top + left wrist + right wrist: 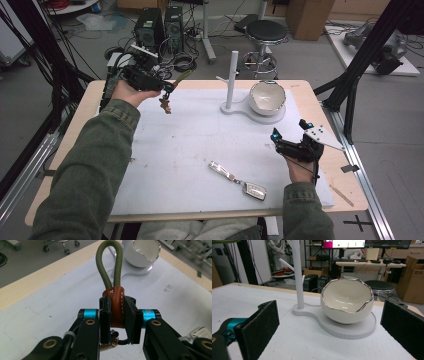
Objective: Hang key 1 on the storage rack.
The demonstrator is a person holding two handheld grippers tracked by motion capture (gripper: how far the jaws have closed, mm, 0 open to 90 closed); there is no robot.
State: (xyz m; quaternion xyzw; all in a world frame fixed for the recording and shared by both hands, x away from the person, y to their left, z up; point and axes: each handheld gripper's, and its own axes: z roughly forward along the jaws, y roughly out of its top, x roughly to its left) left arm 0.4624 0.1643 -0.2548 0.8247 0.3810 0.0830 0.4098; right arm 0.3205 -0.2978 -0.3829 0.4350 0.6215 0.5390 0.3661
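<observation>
My left gripper (167,89) is raised over the far left of the white mat, shut on a keychain (117,307) by its brown leather band. An olive cord loop (110,265) sticks out past the jaws, and a small brown charm (165,105) dangles below. My right gripper (289,131) rests at the right side of the mat, jaws wide apart with nothing between them, pointing at the egg-shaped white bowl (347,302). The bowl sits on a white stand base (352,331) with an upright branched post (232,75). A silver car key with a strap (239,180) lies near the front edge.
The wooden table (80,120) carries the white mat (200,145). Black frame posts stand at both sides. A stool (266,34), computer towers and cables sit on the floor beyond the far edge. A thin wooden stick (341,195) lies at the front right corner.
</observation>
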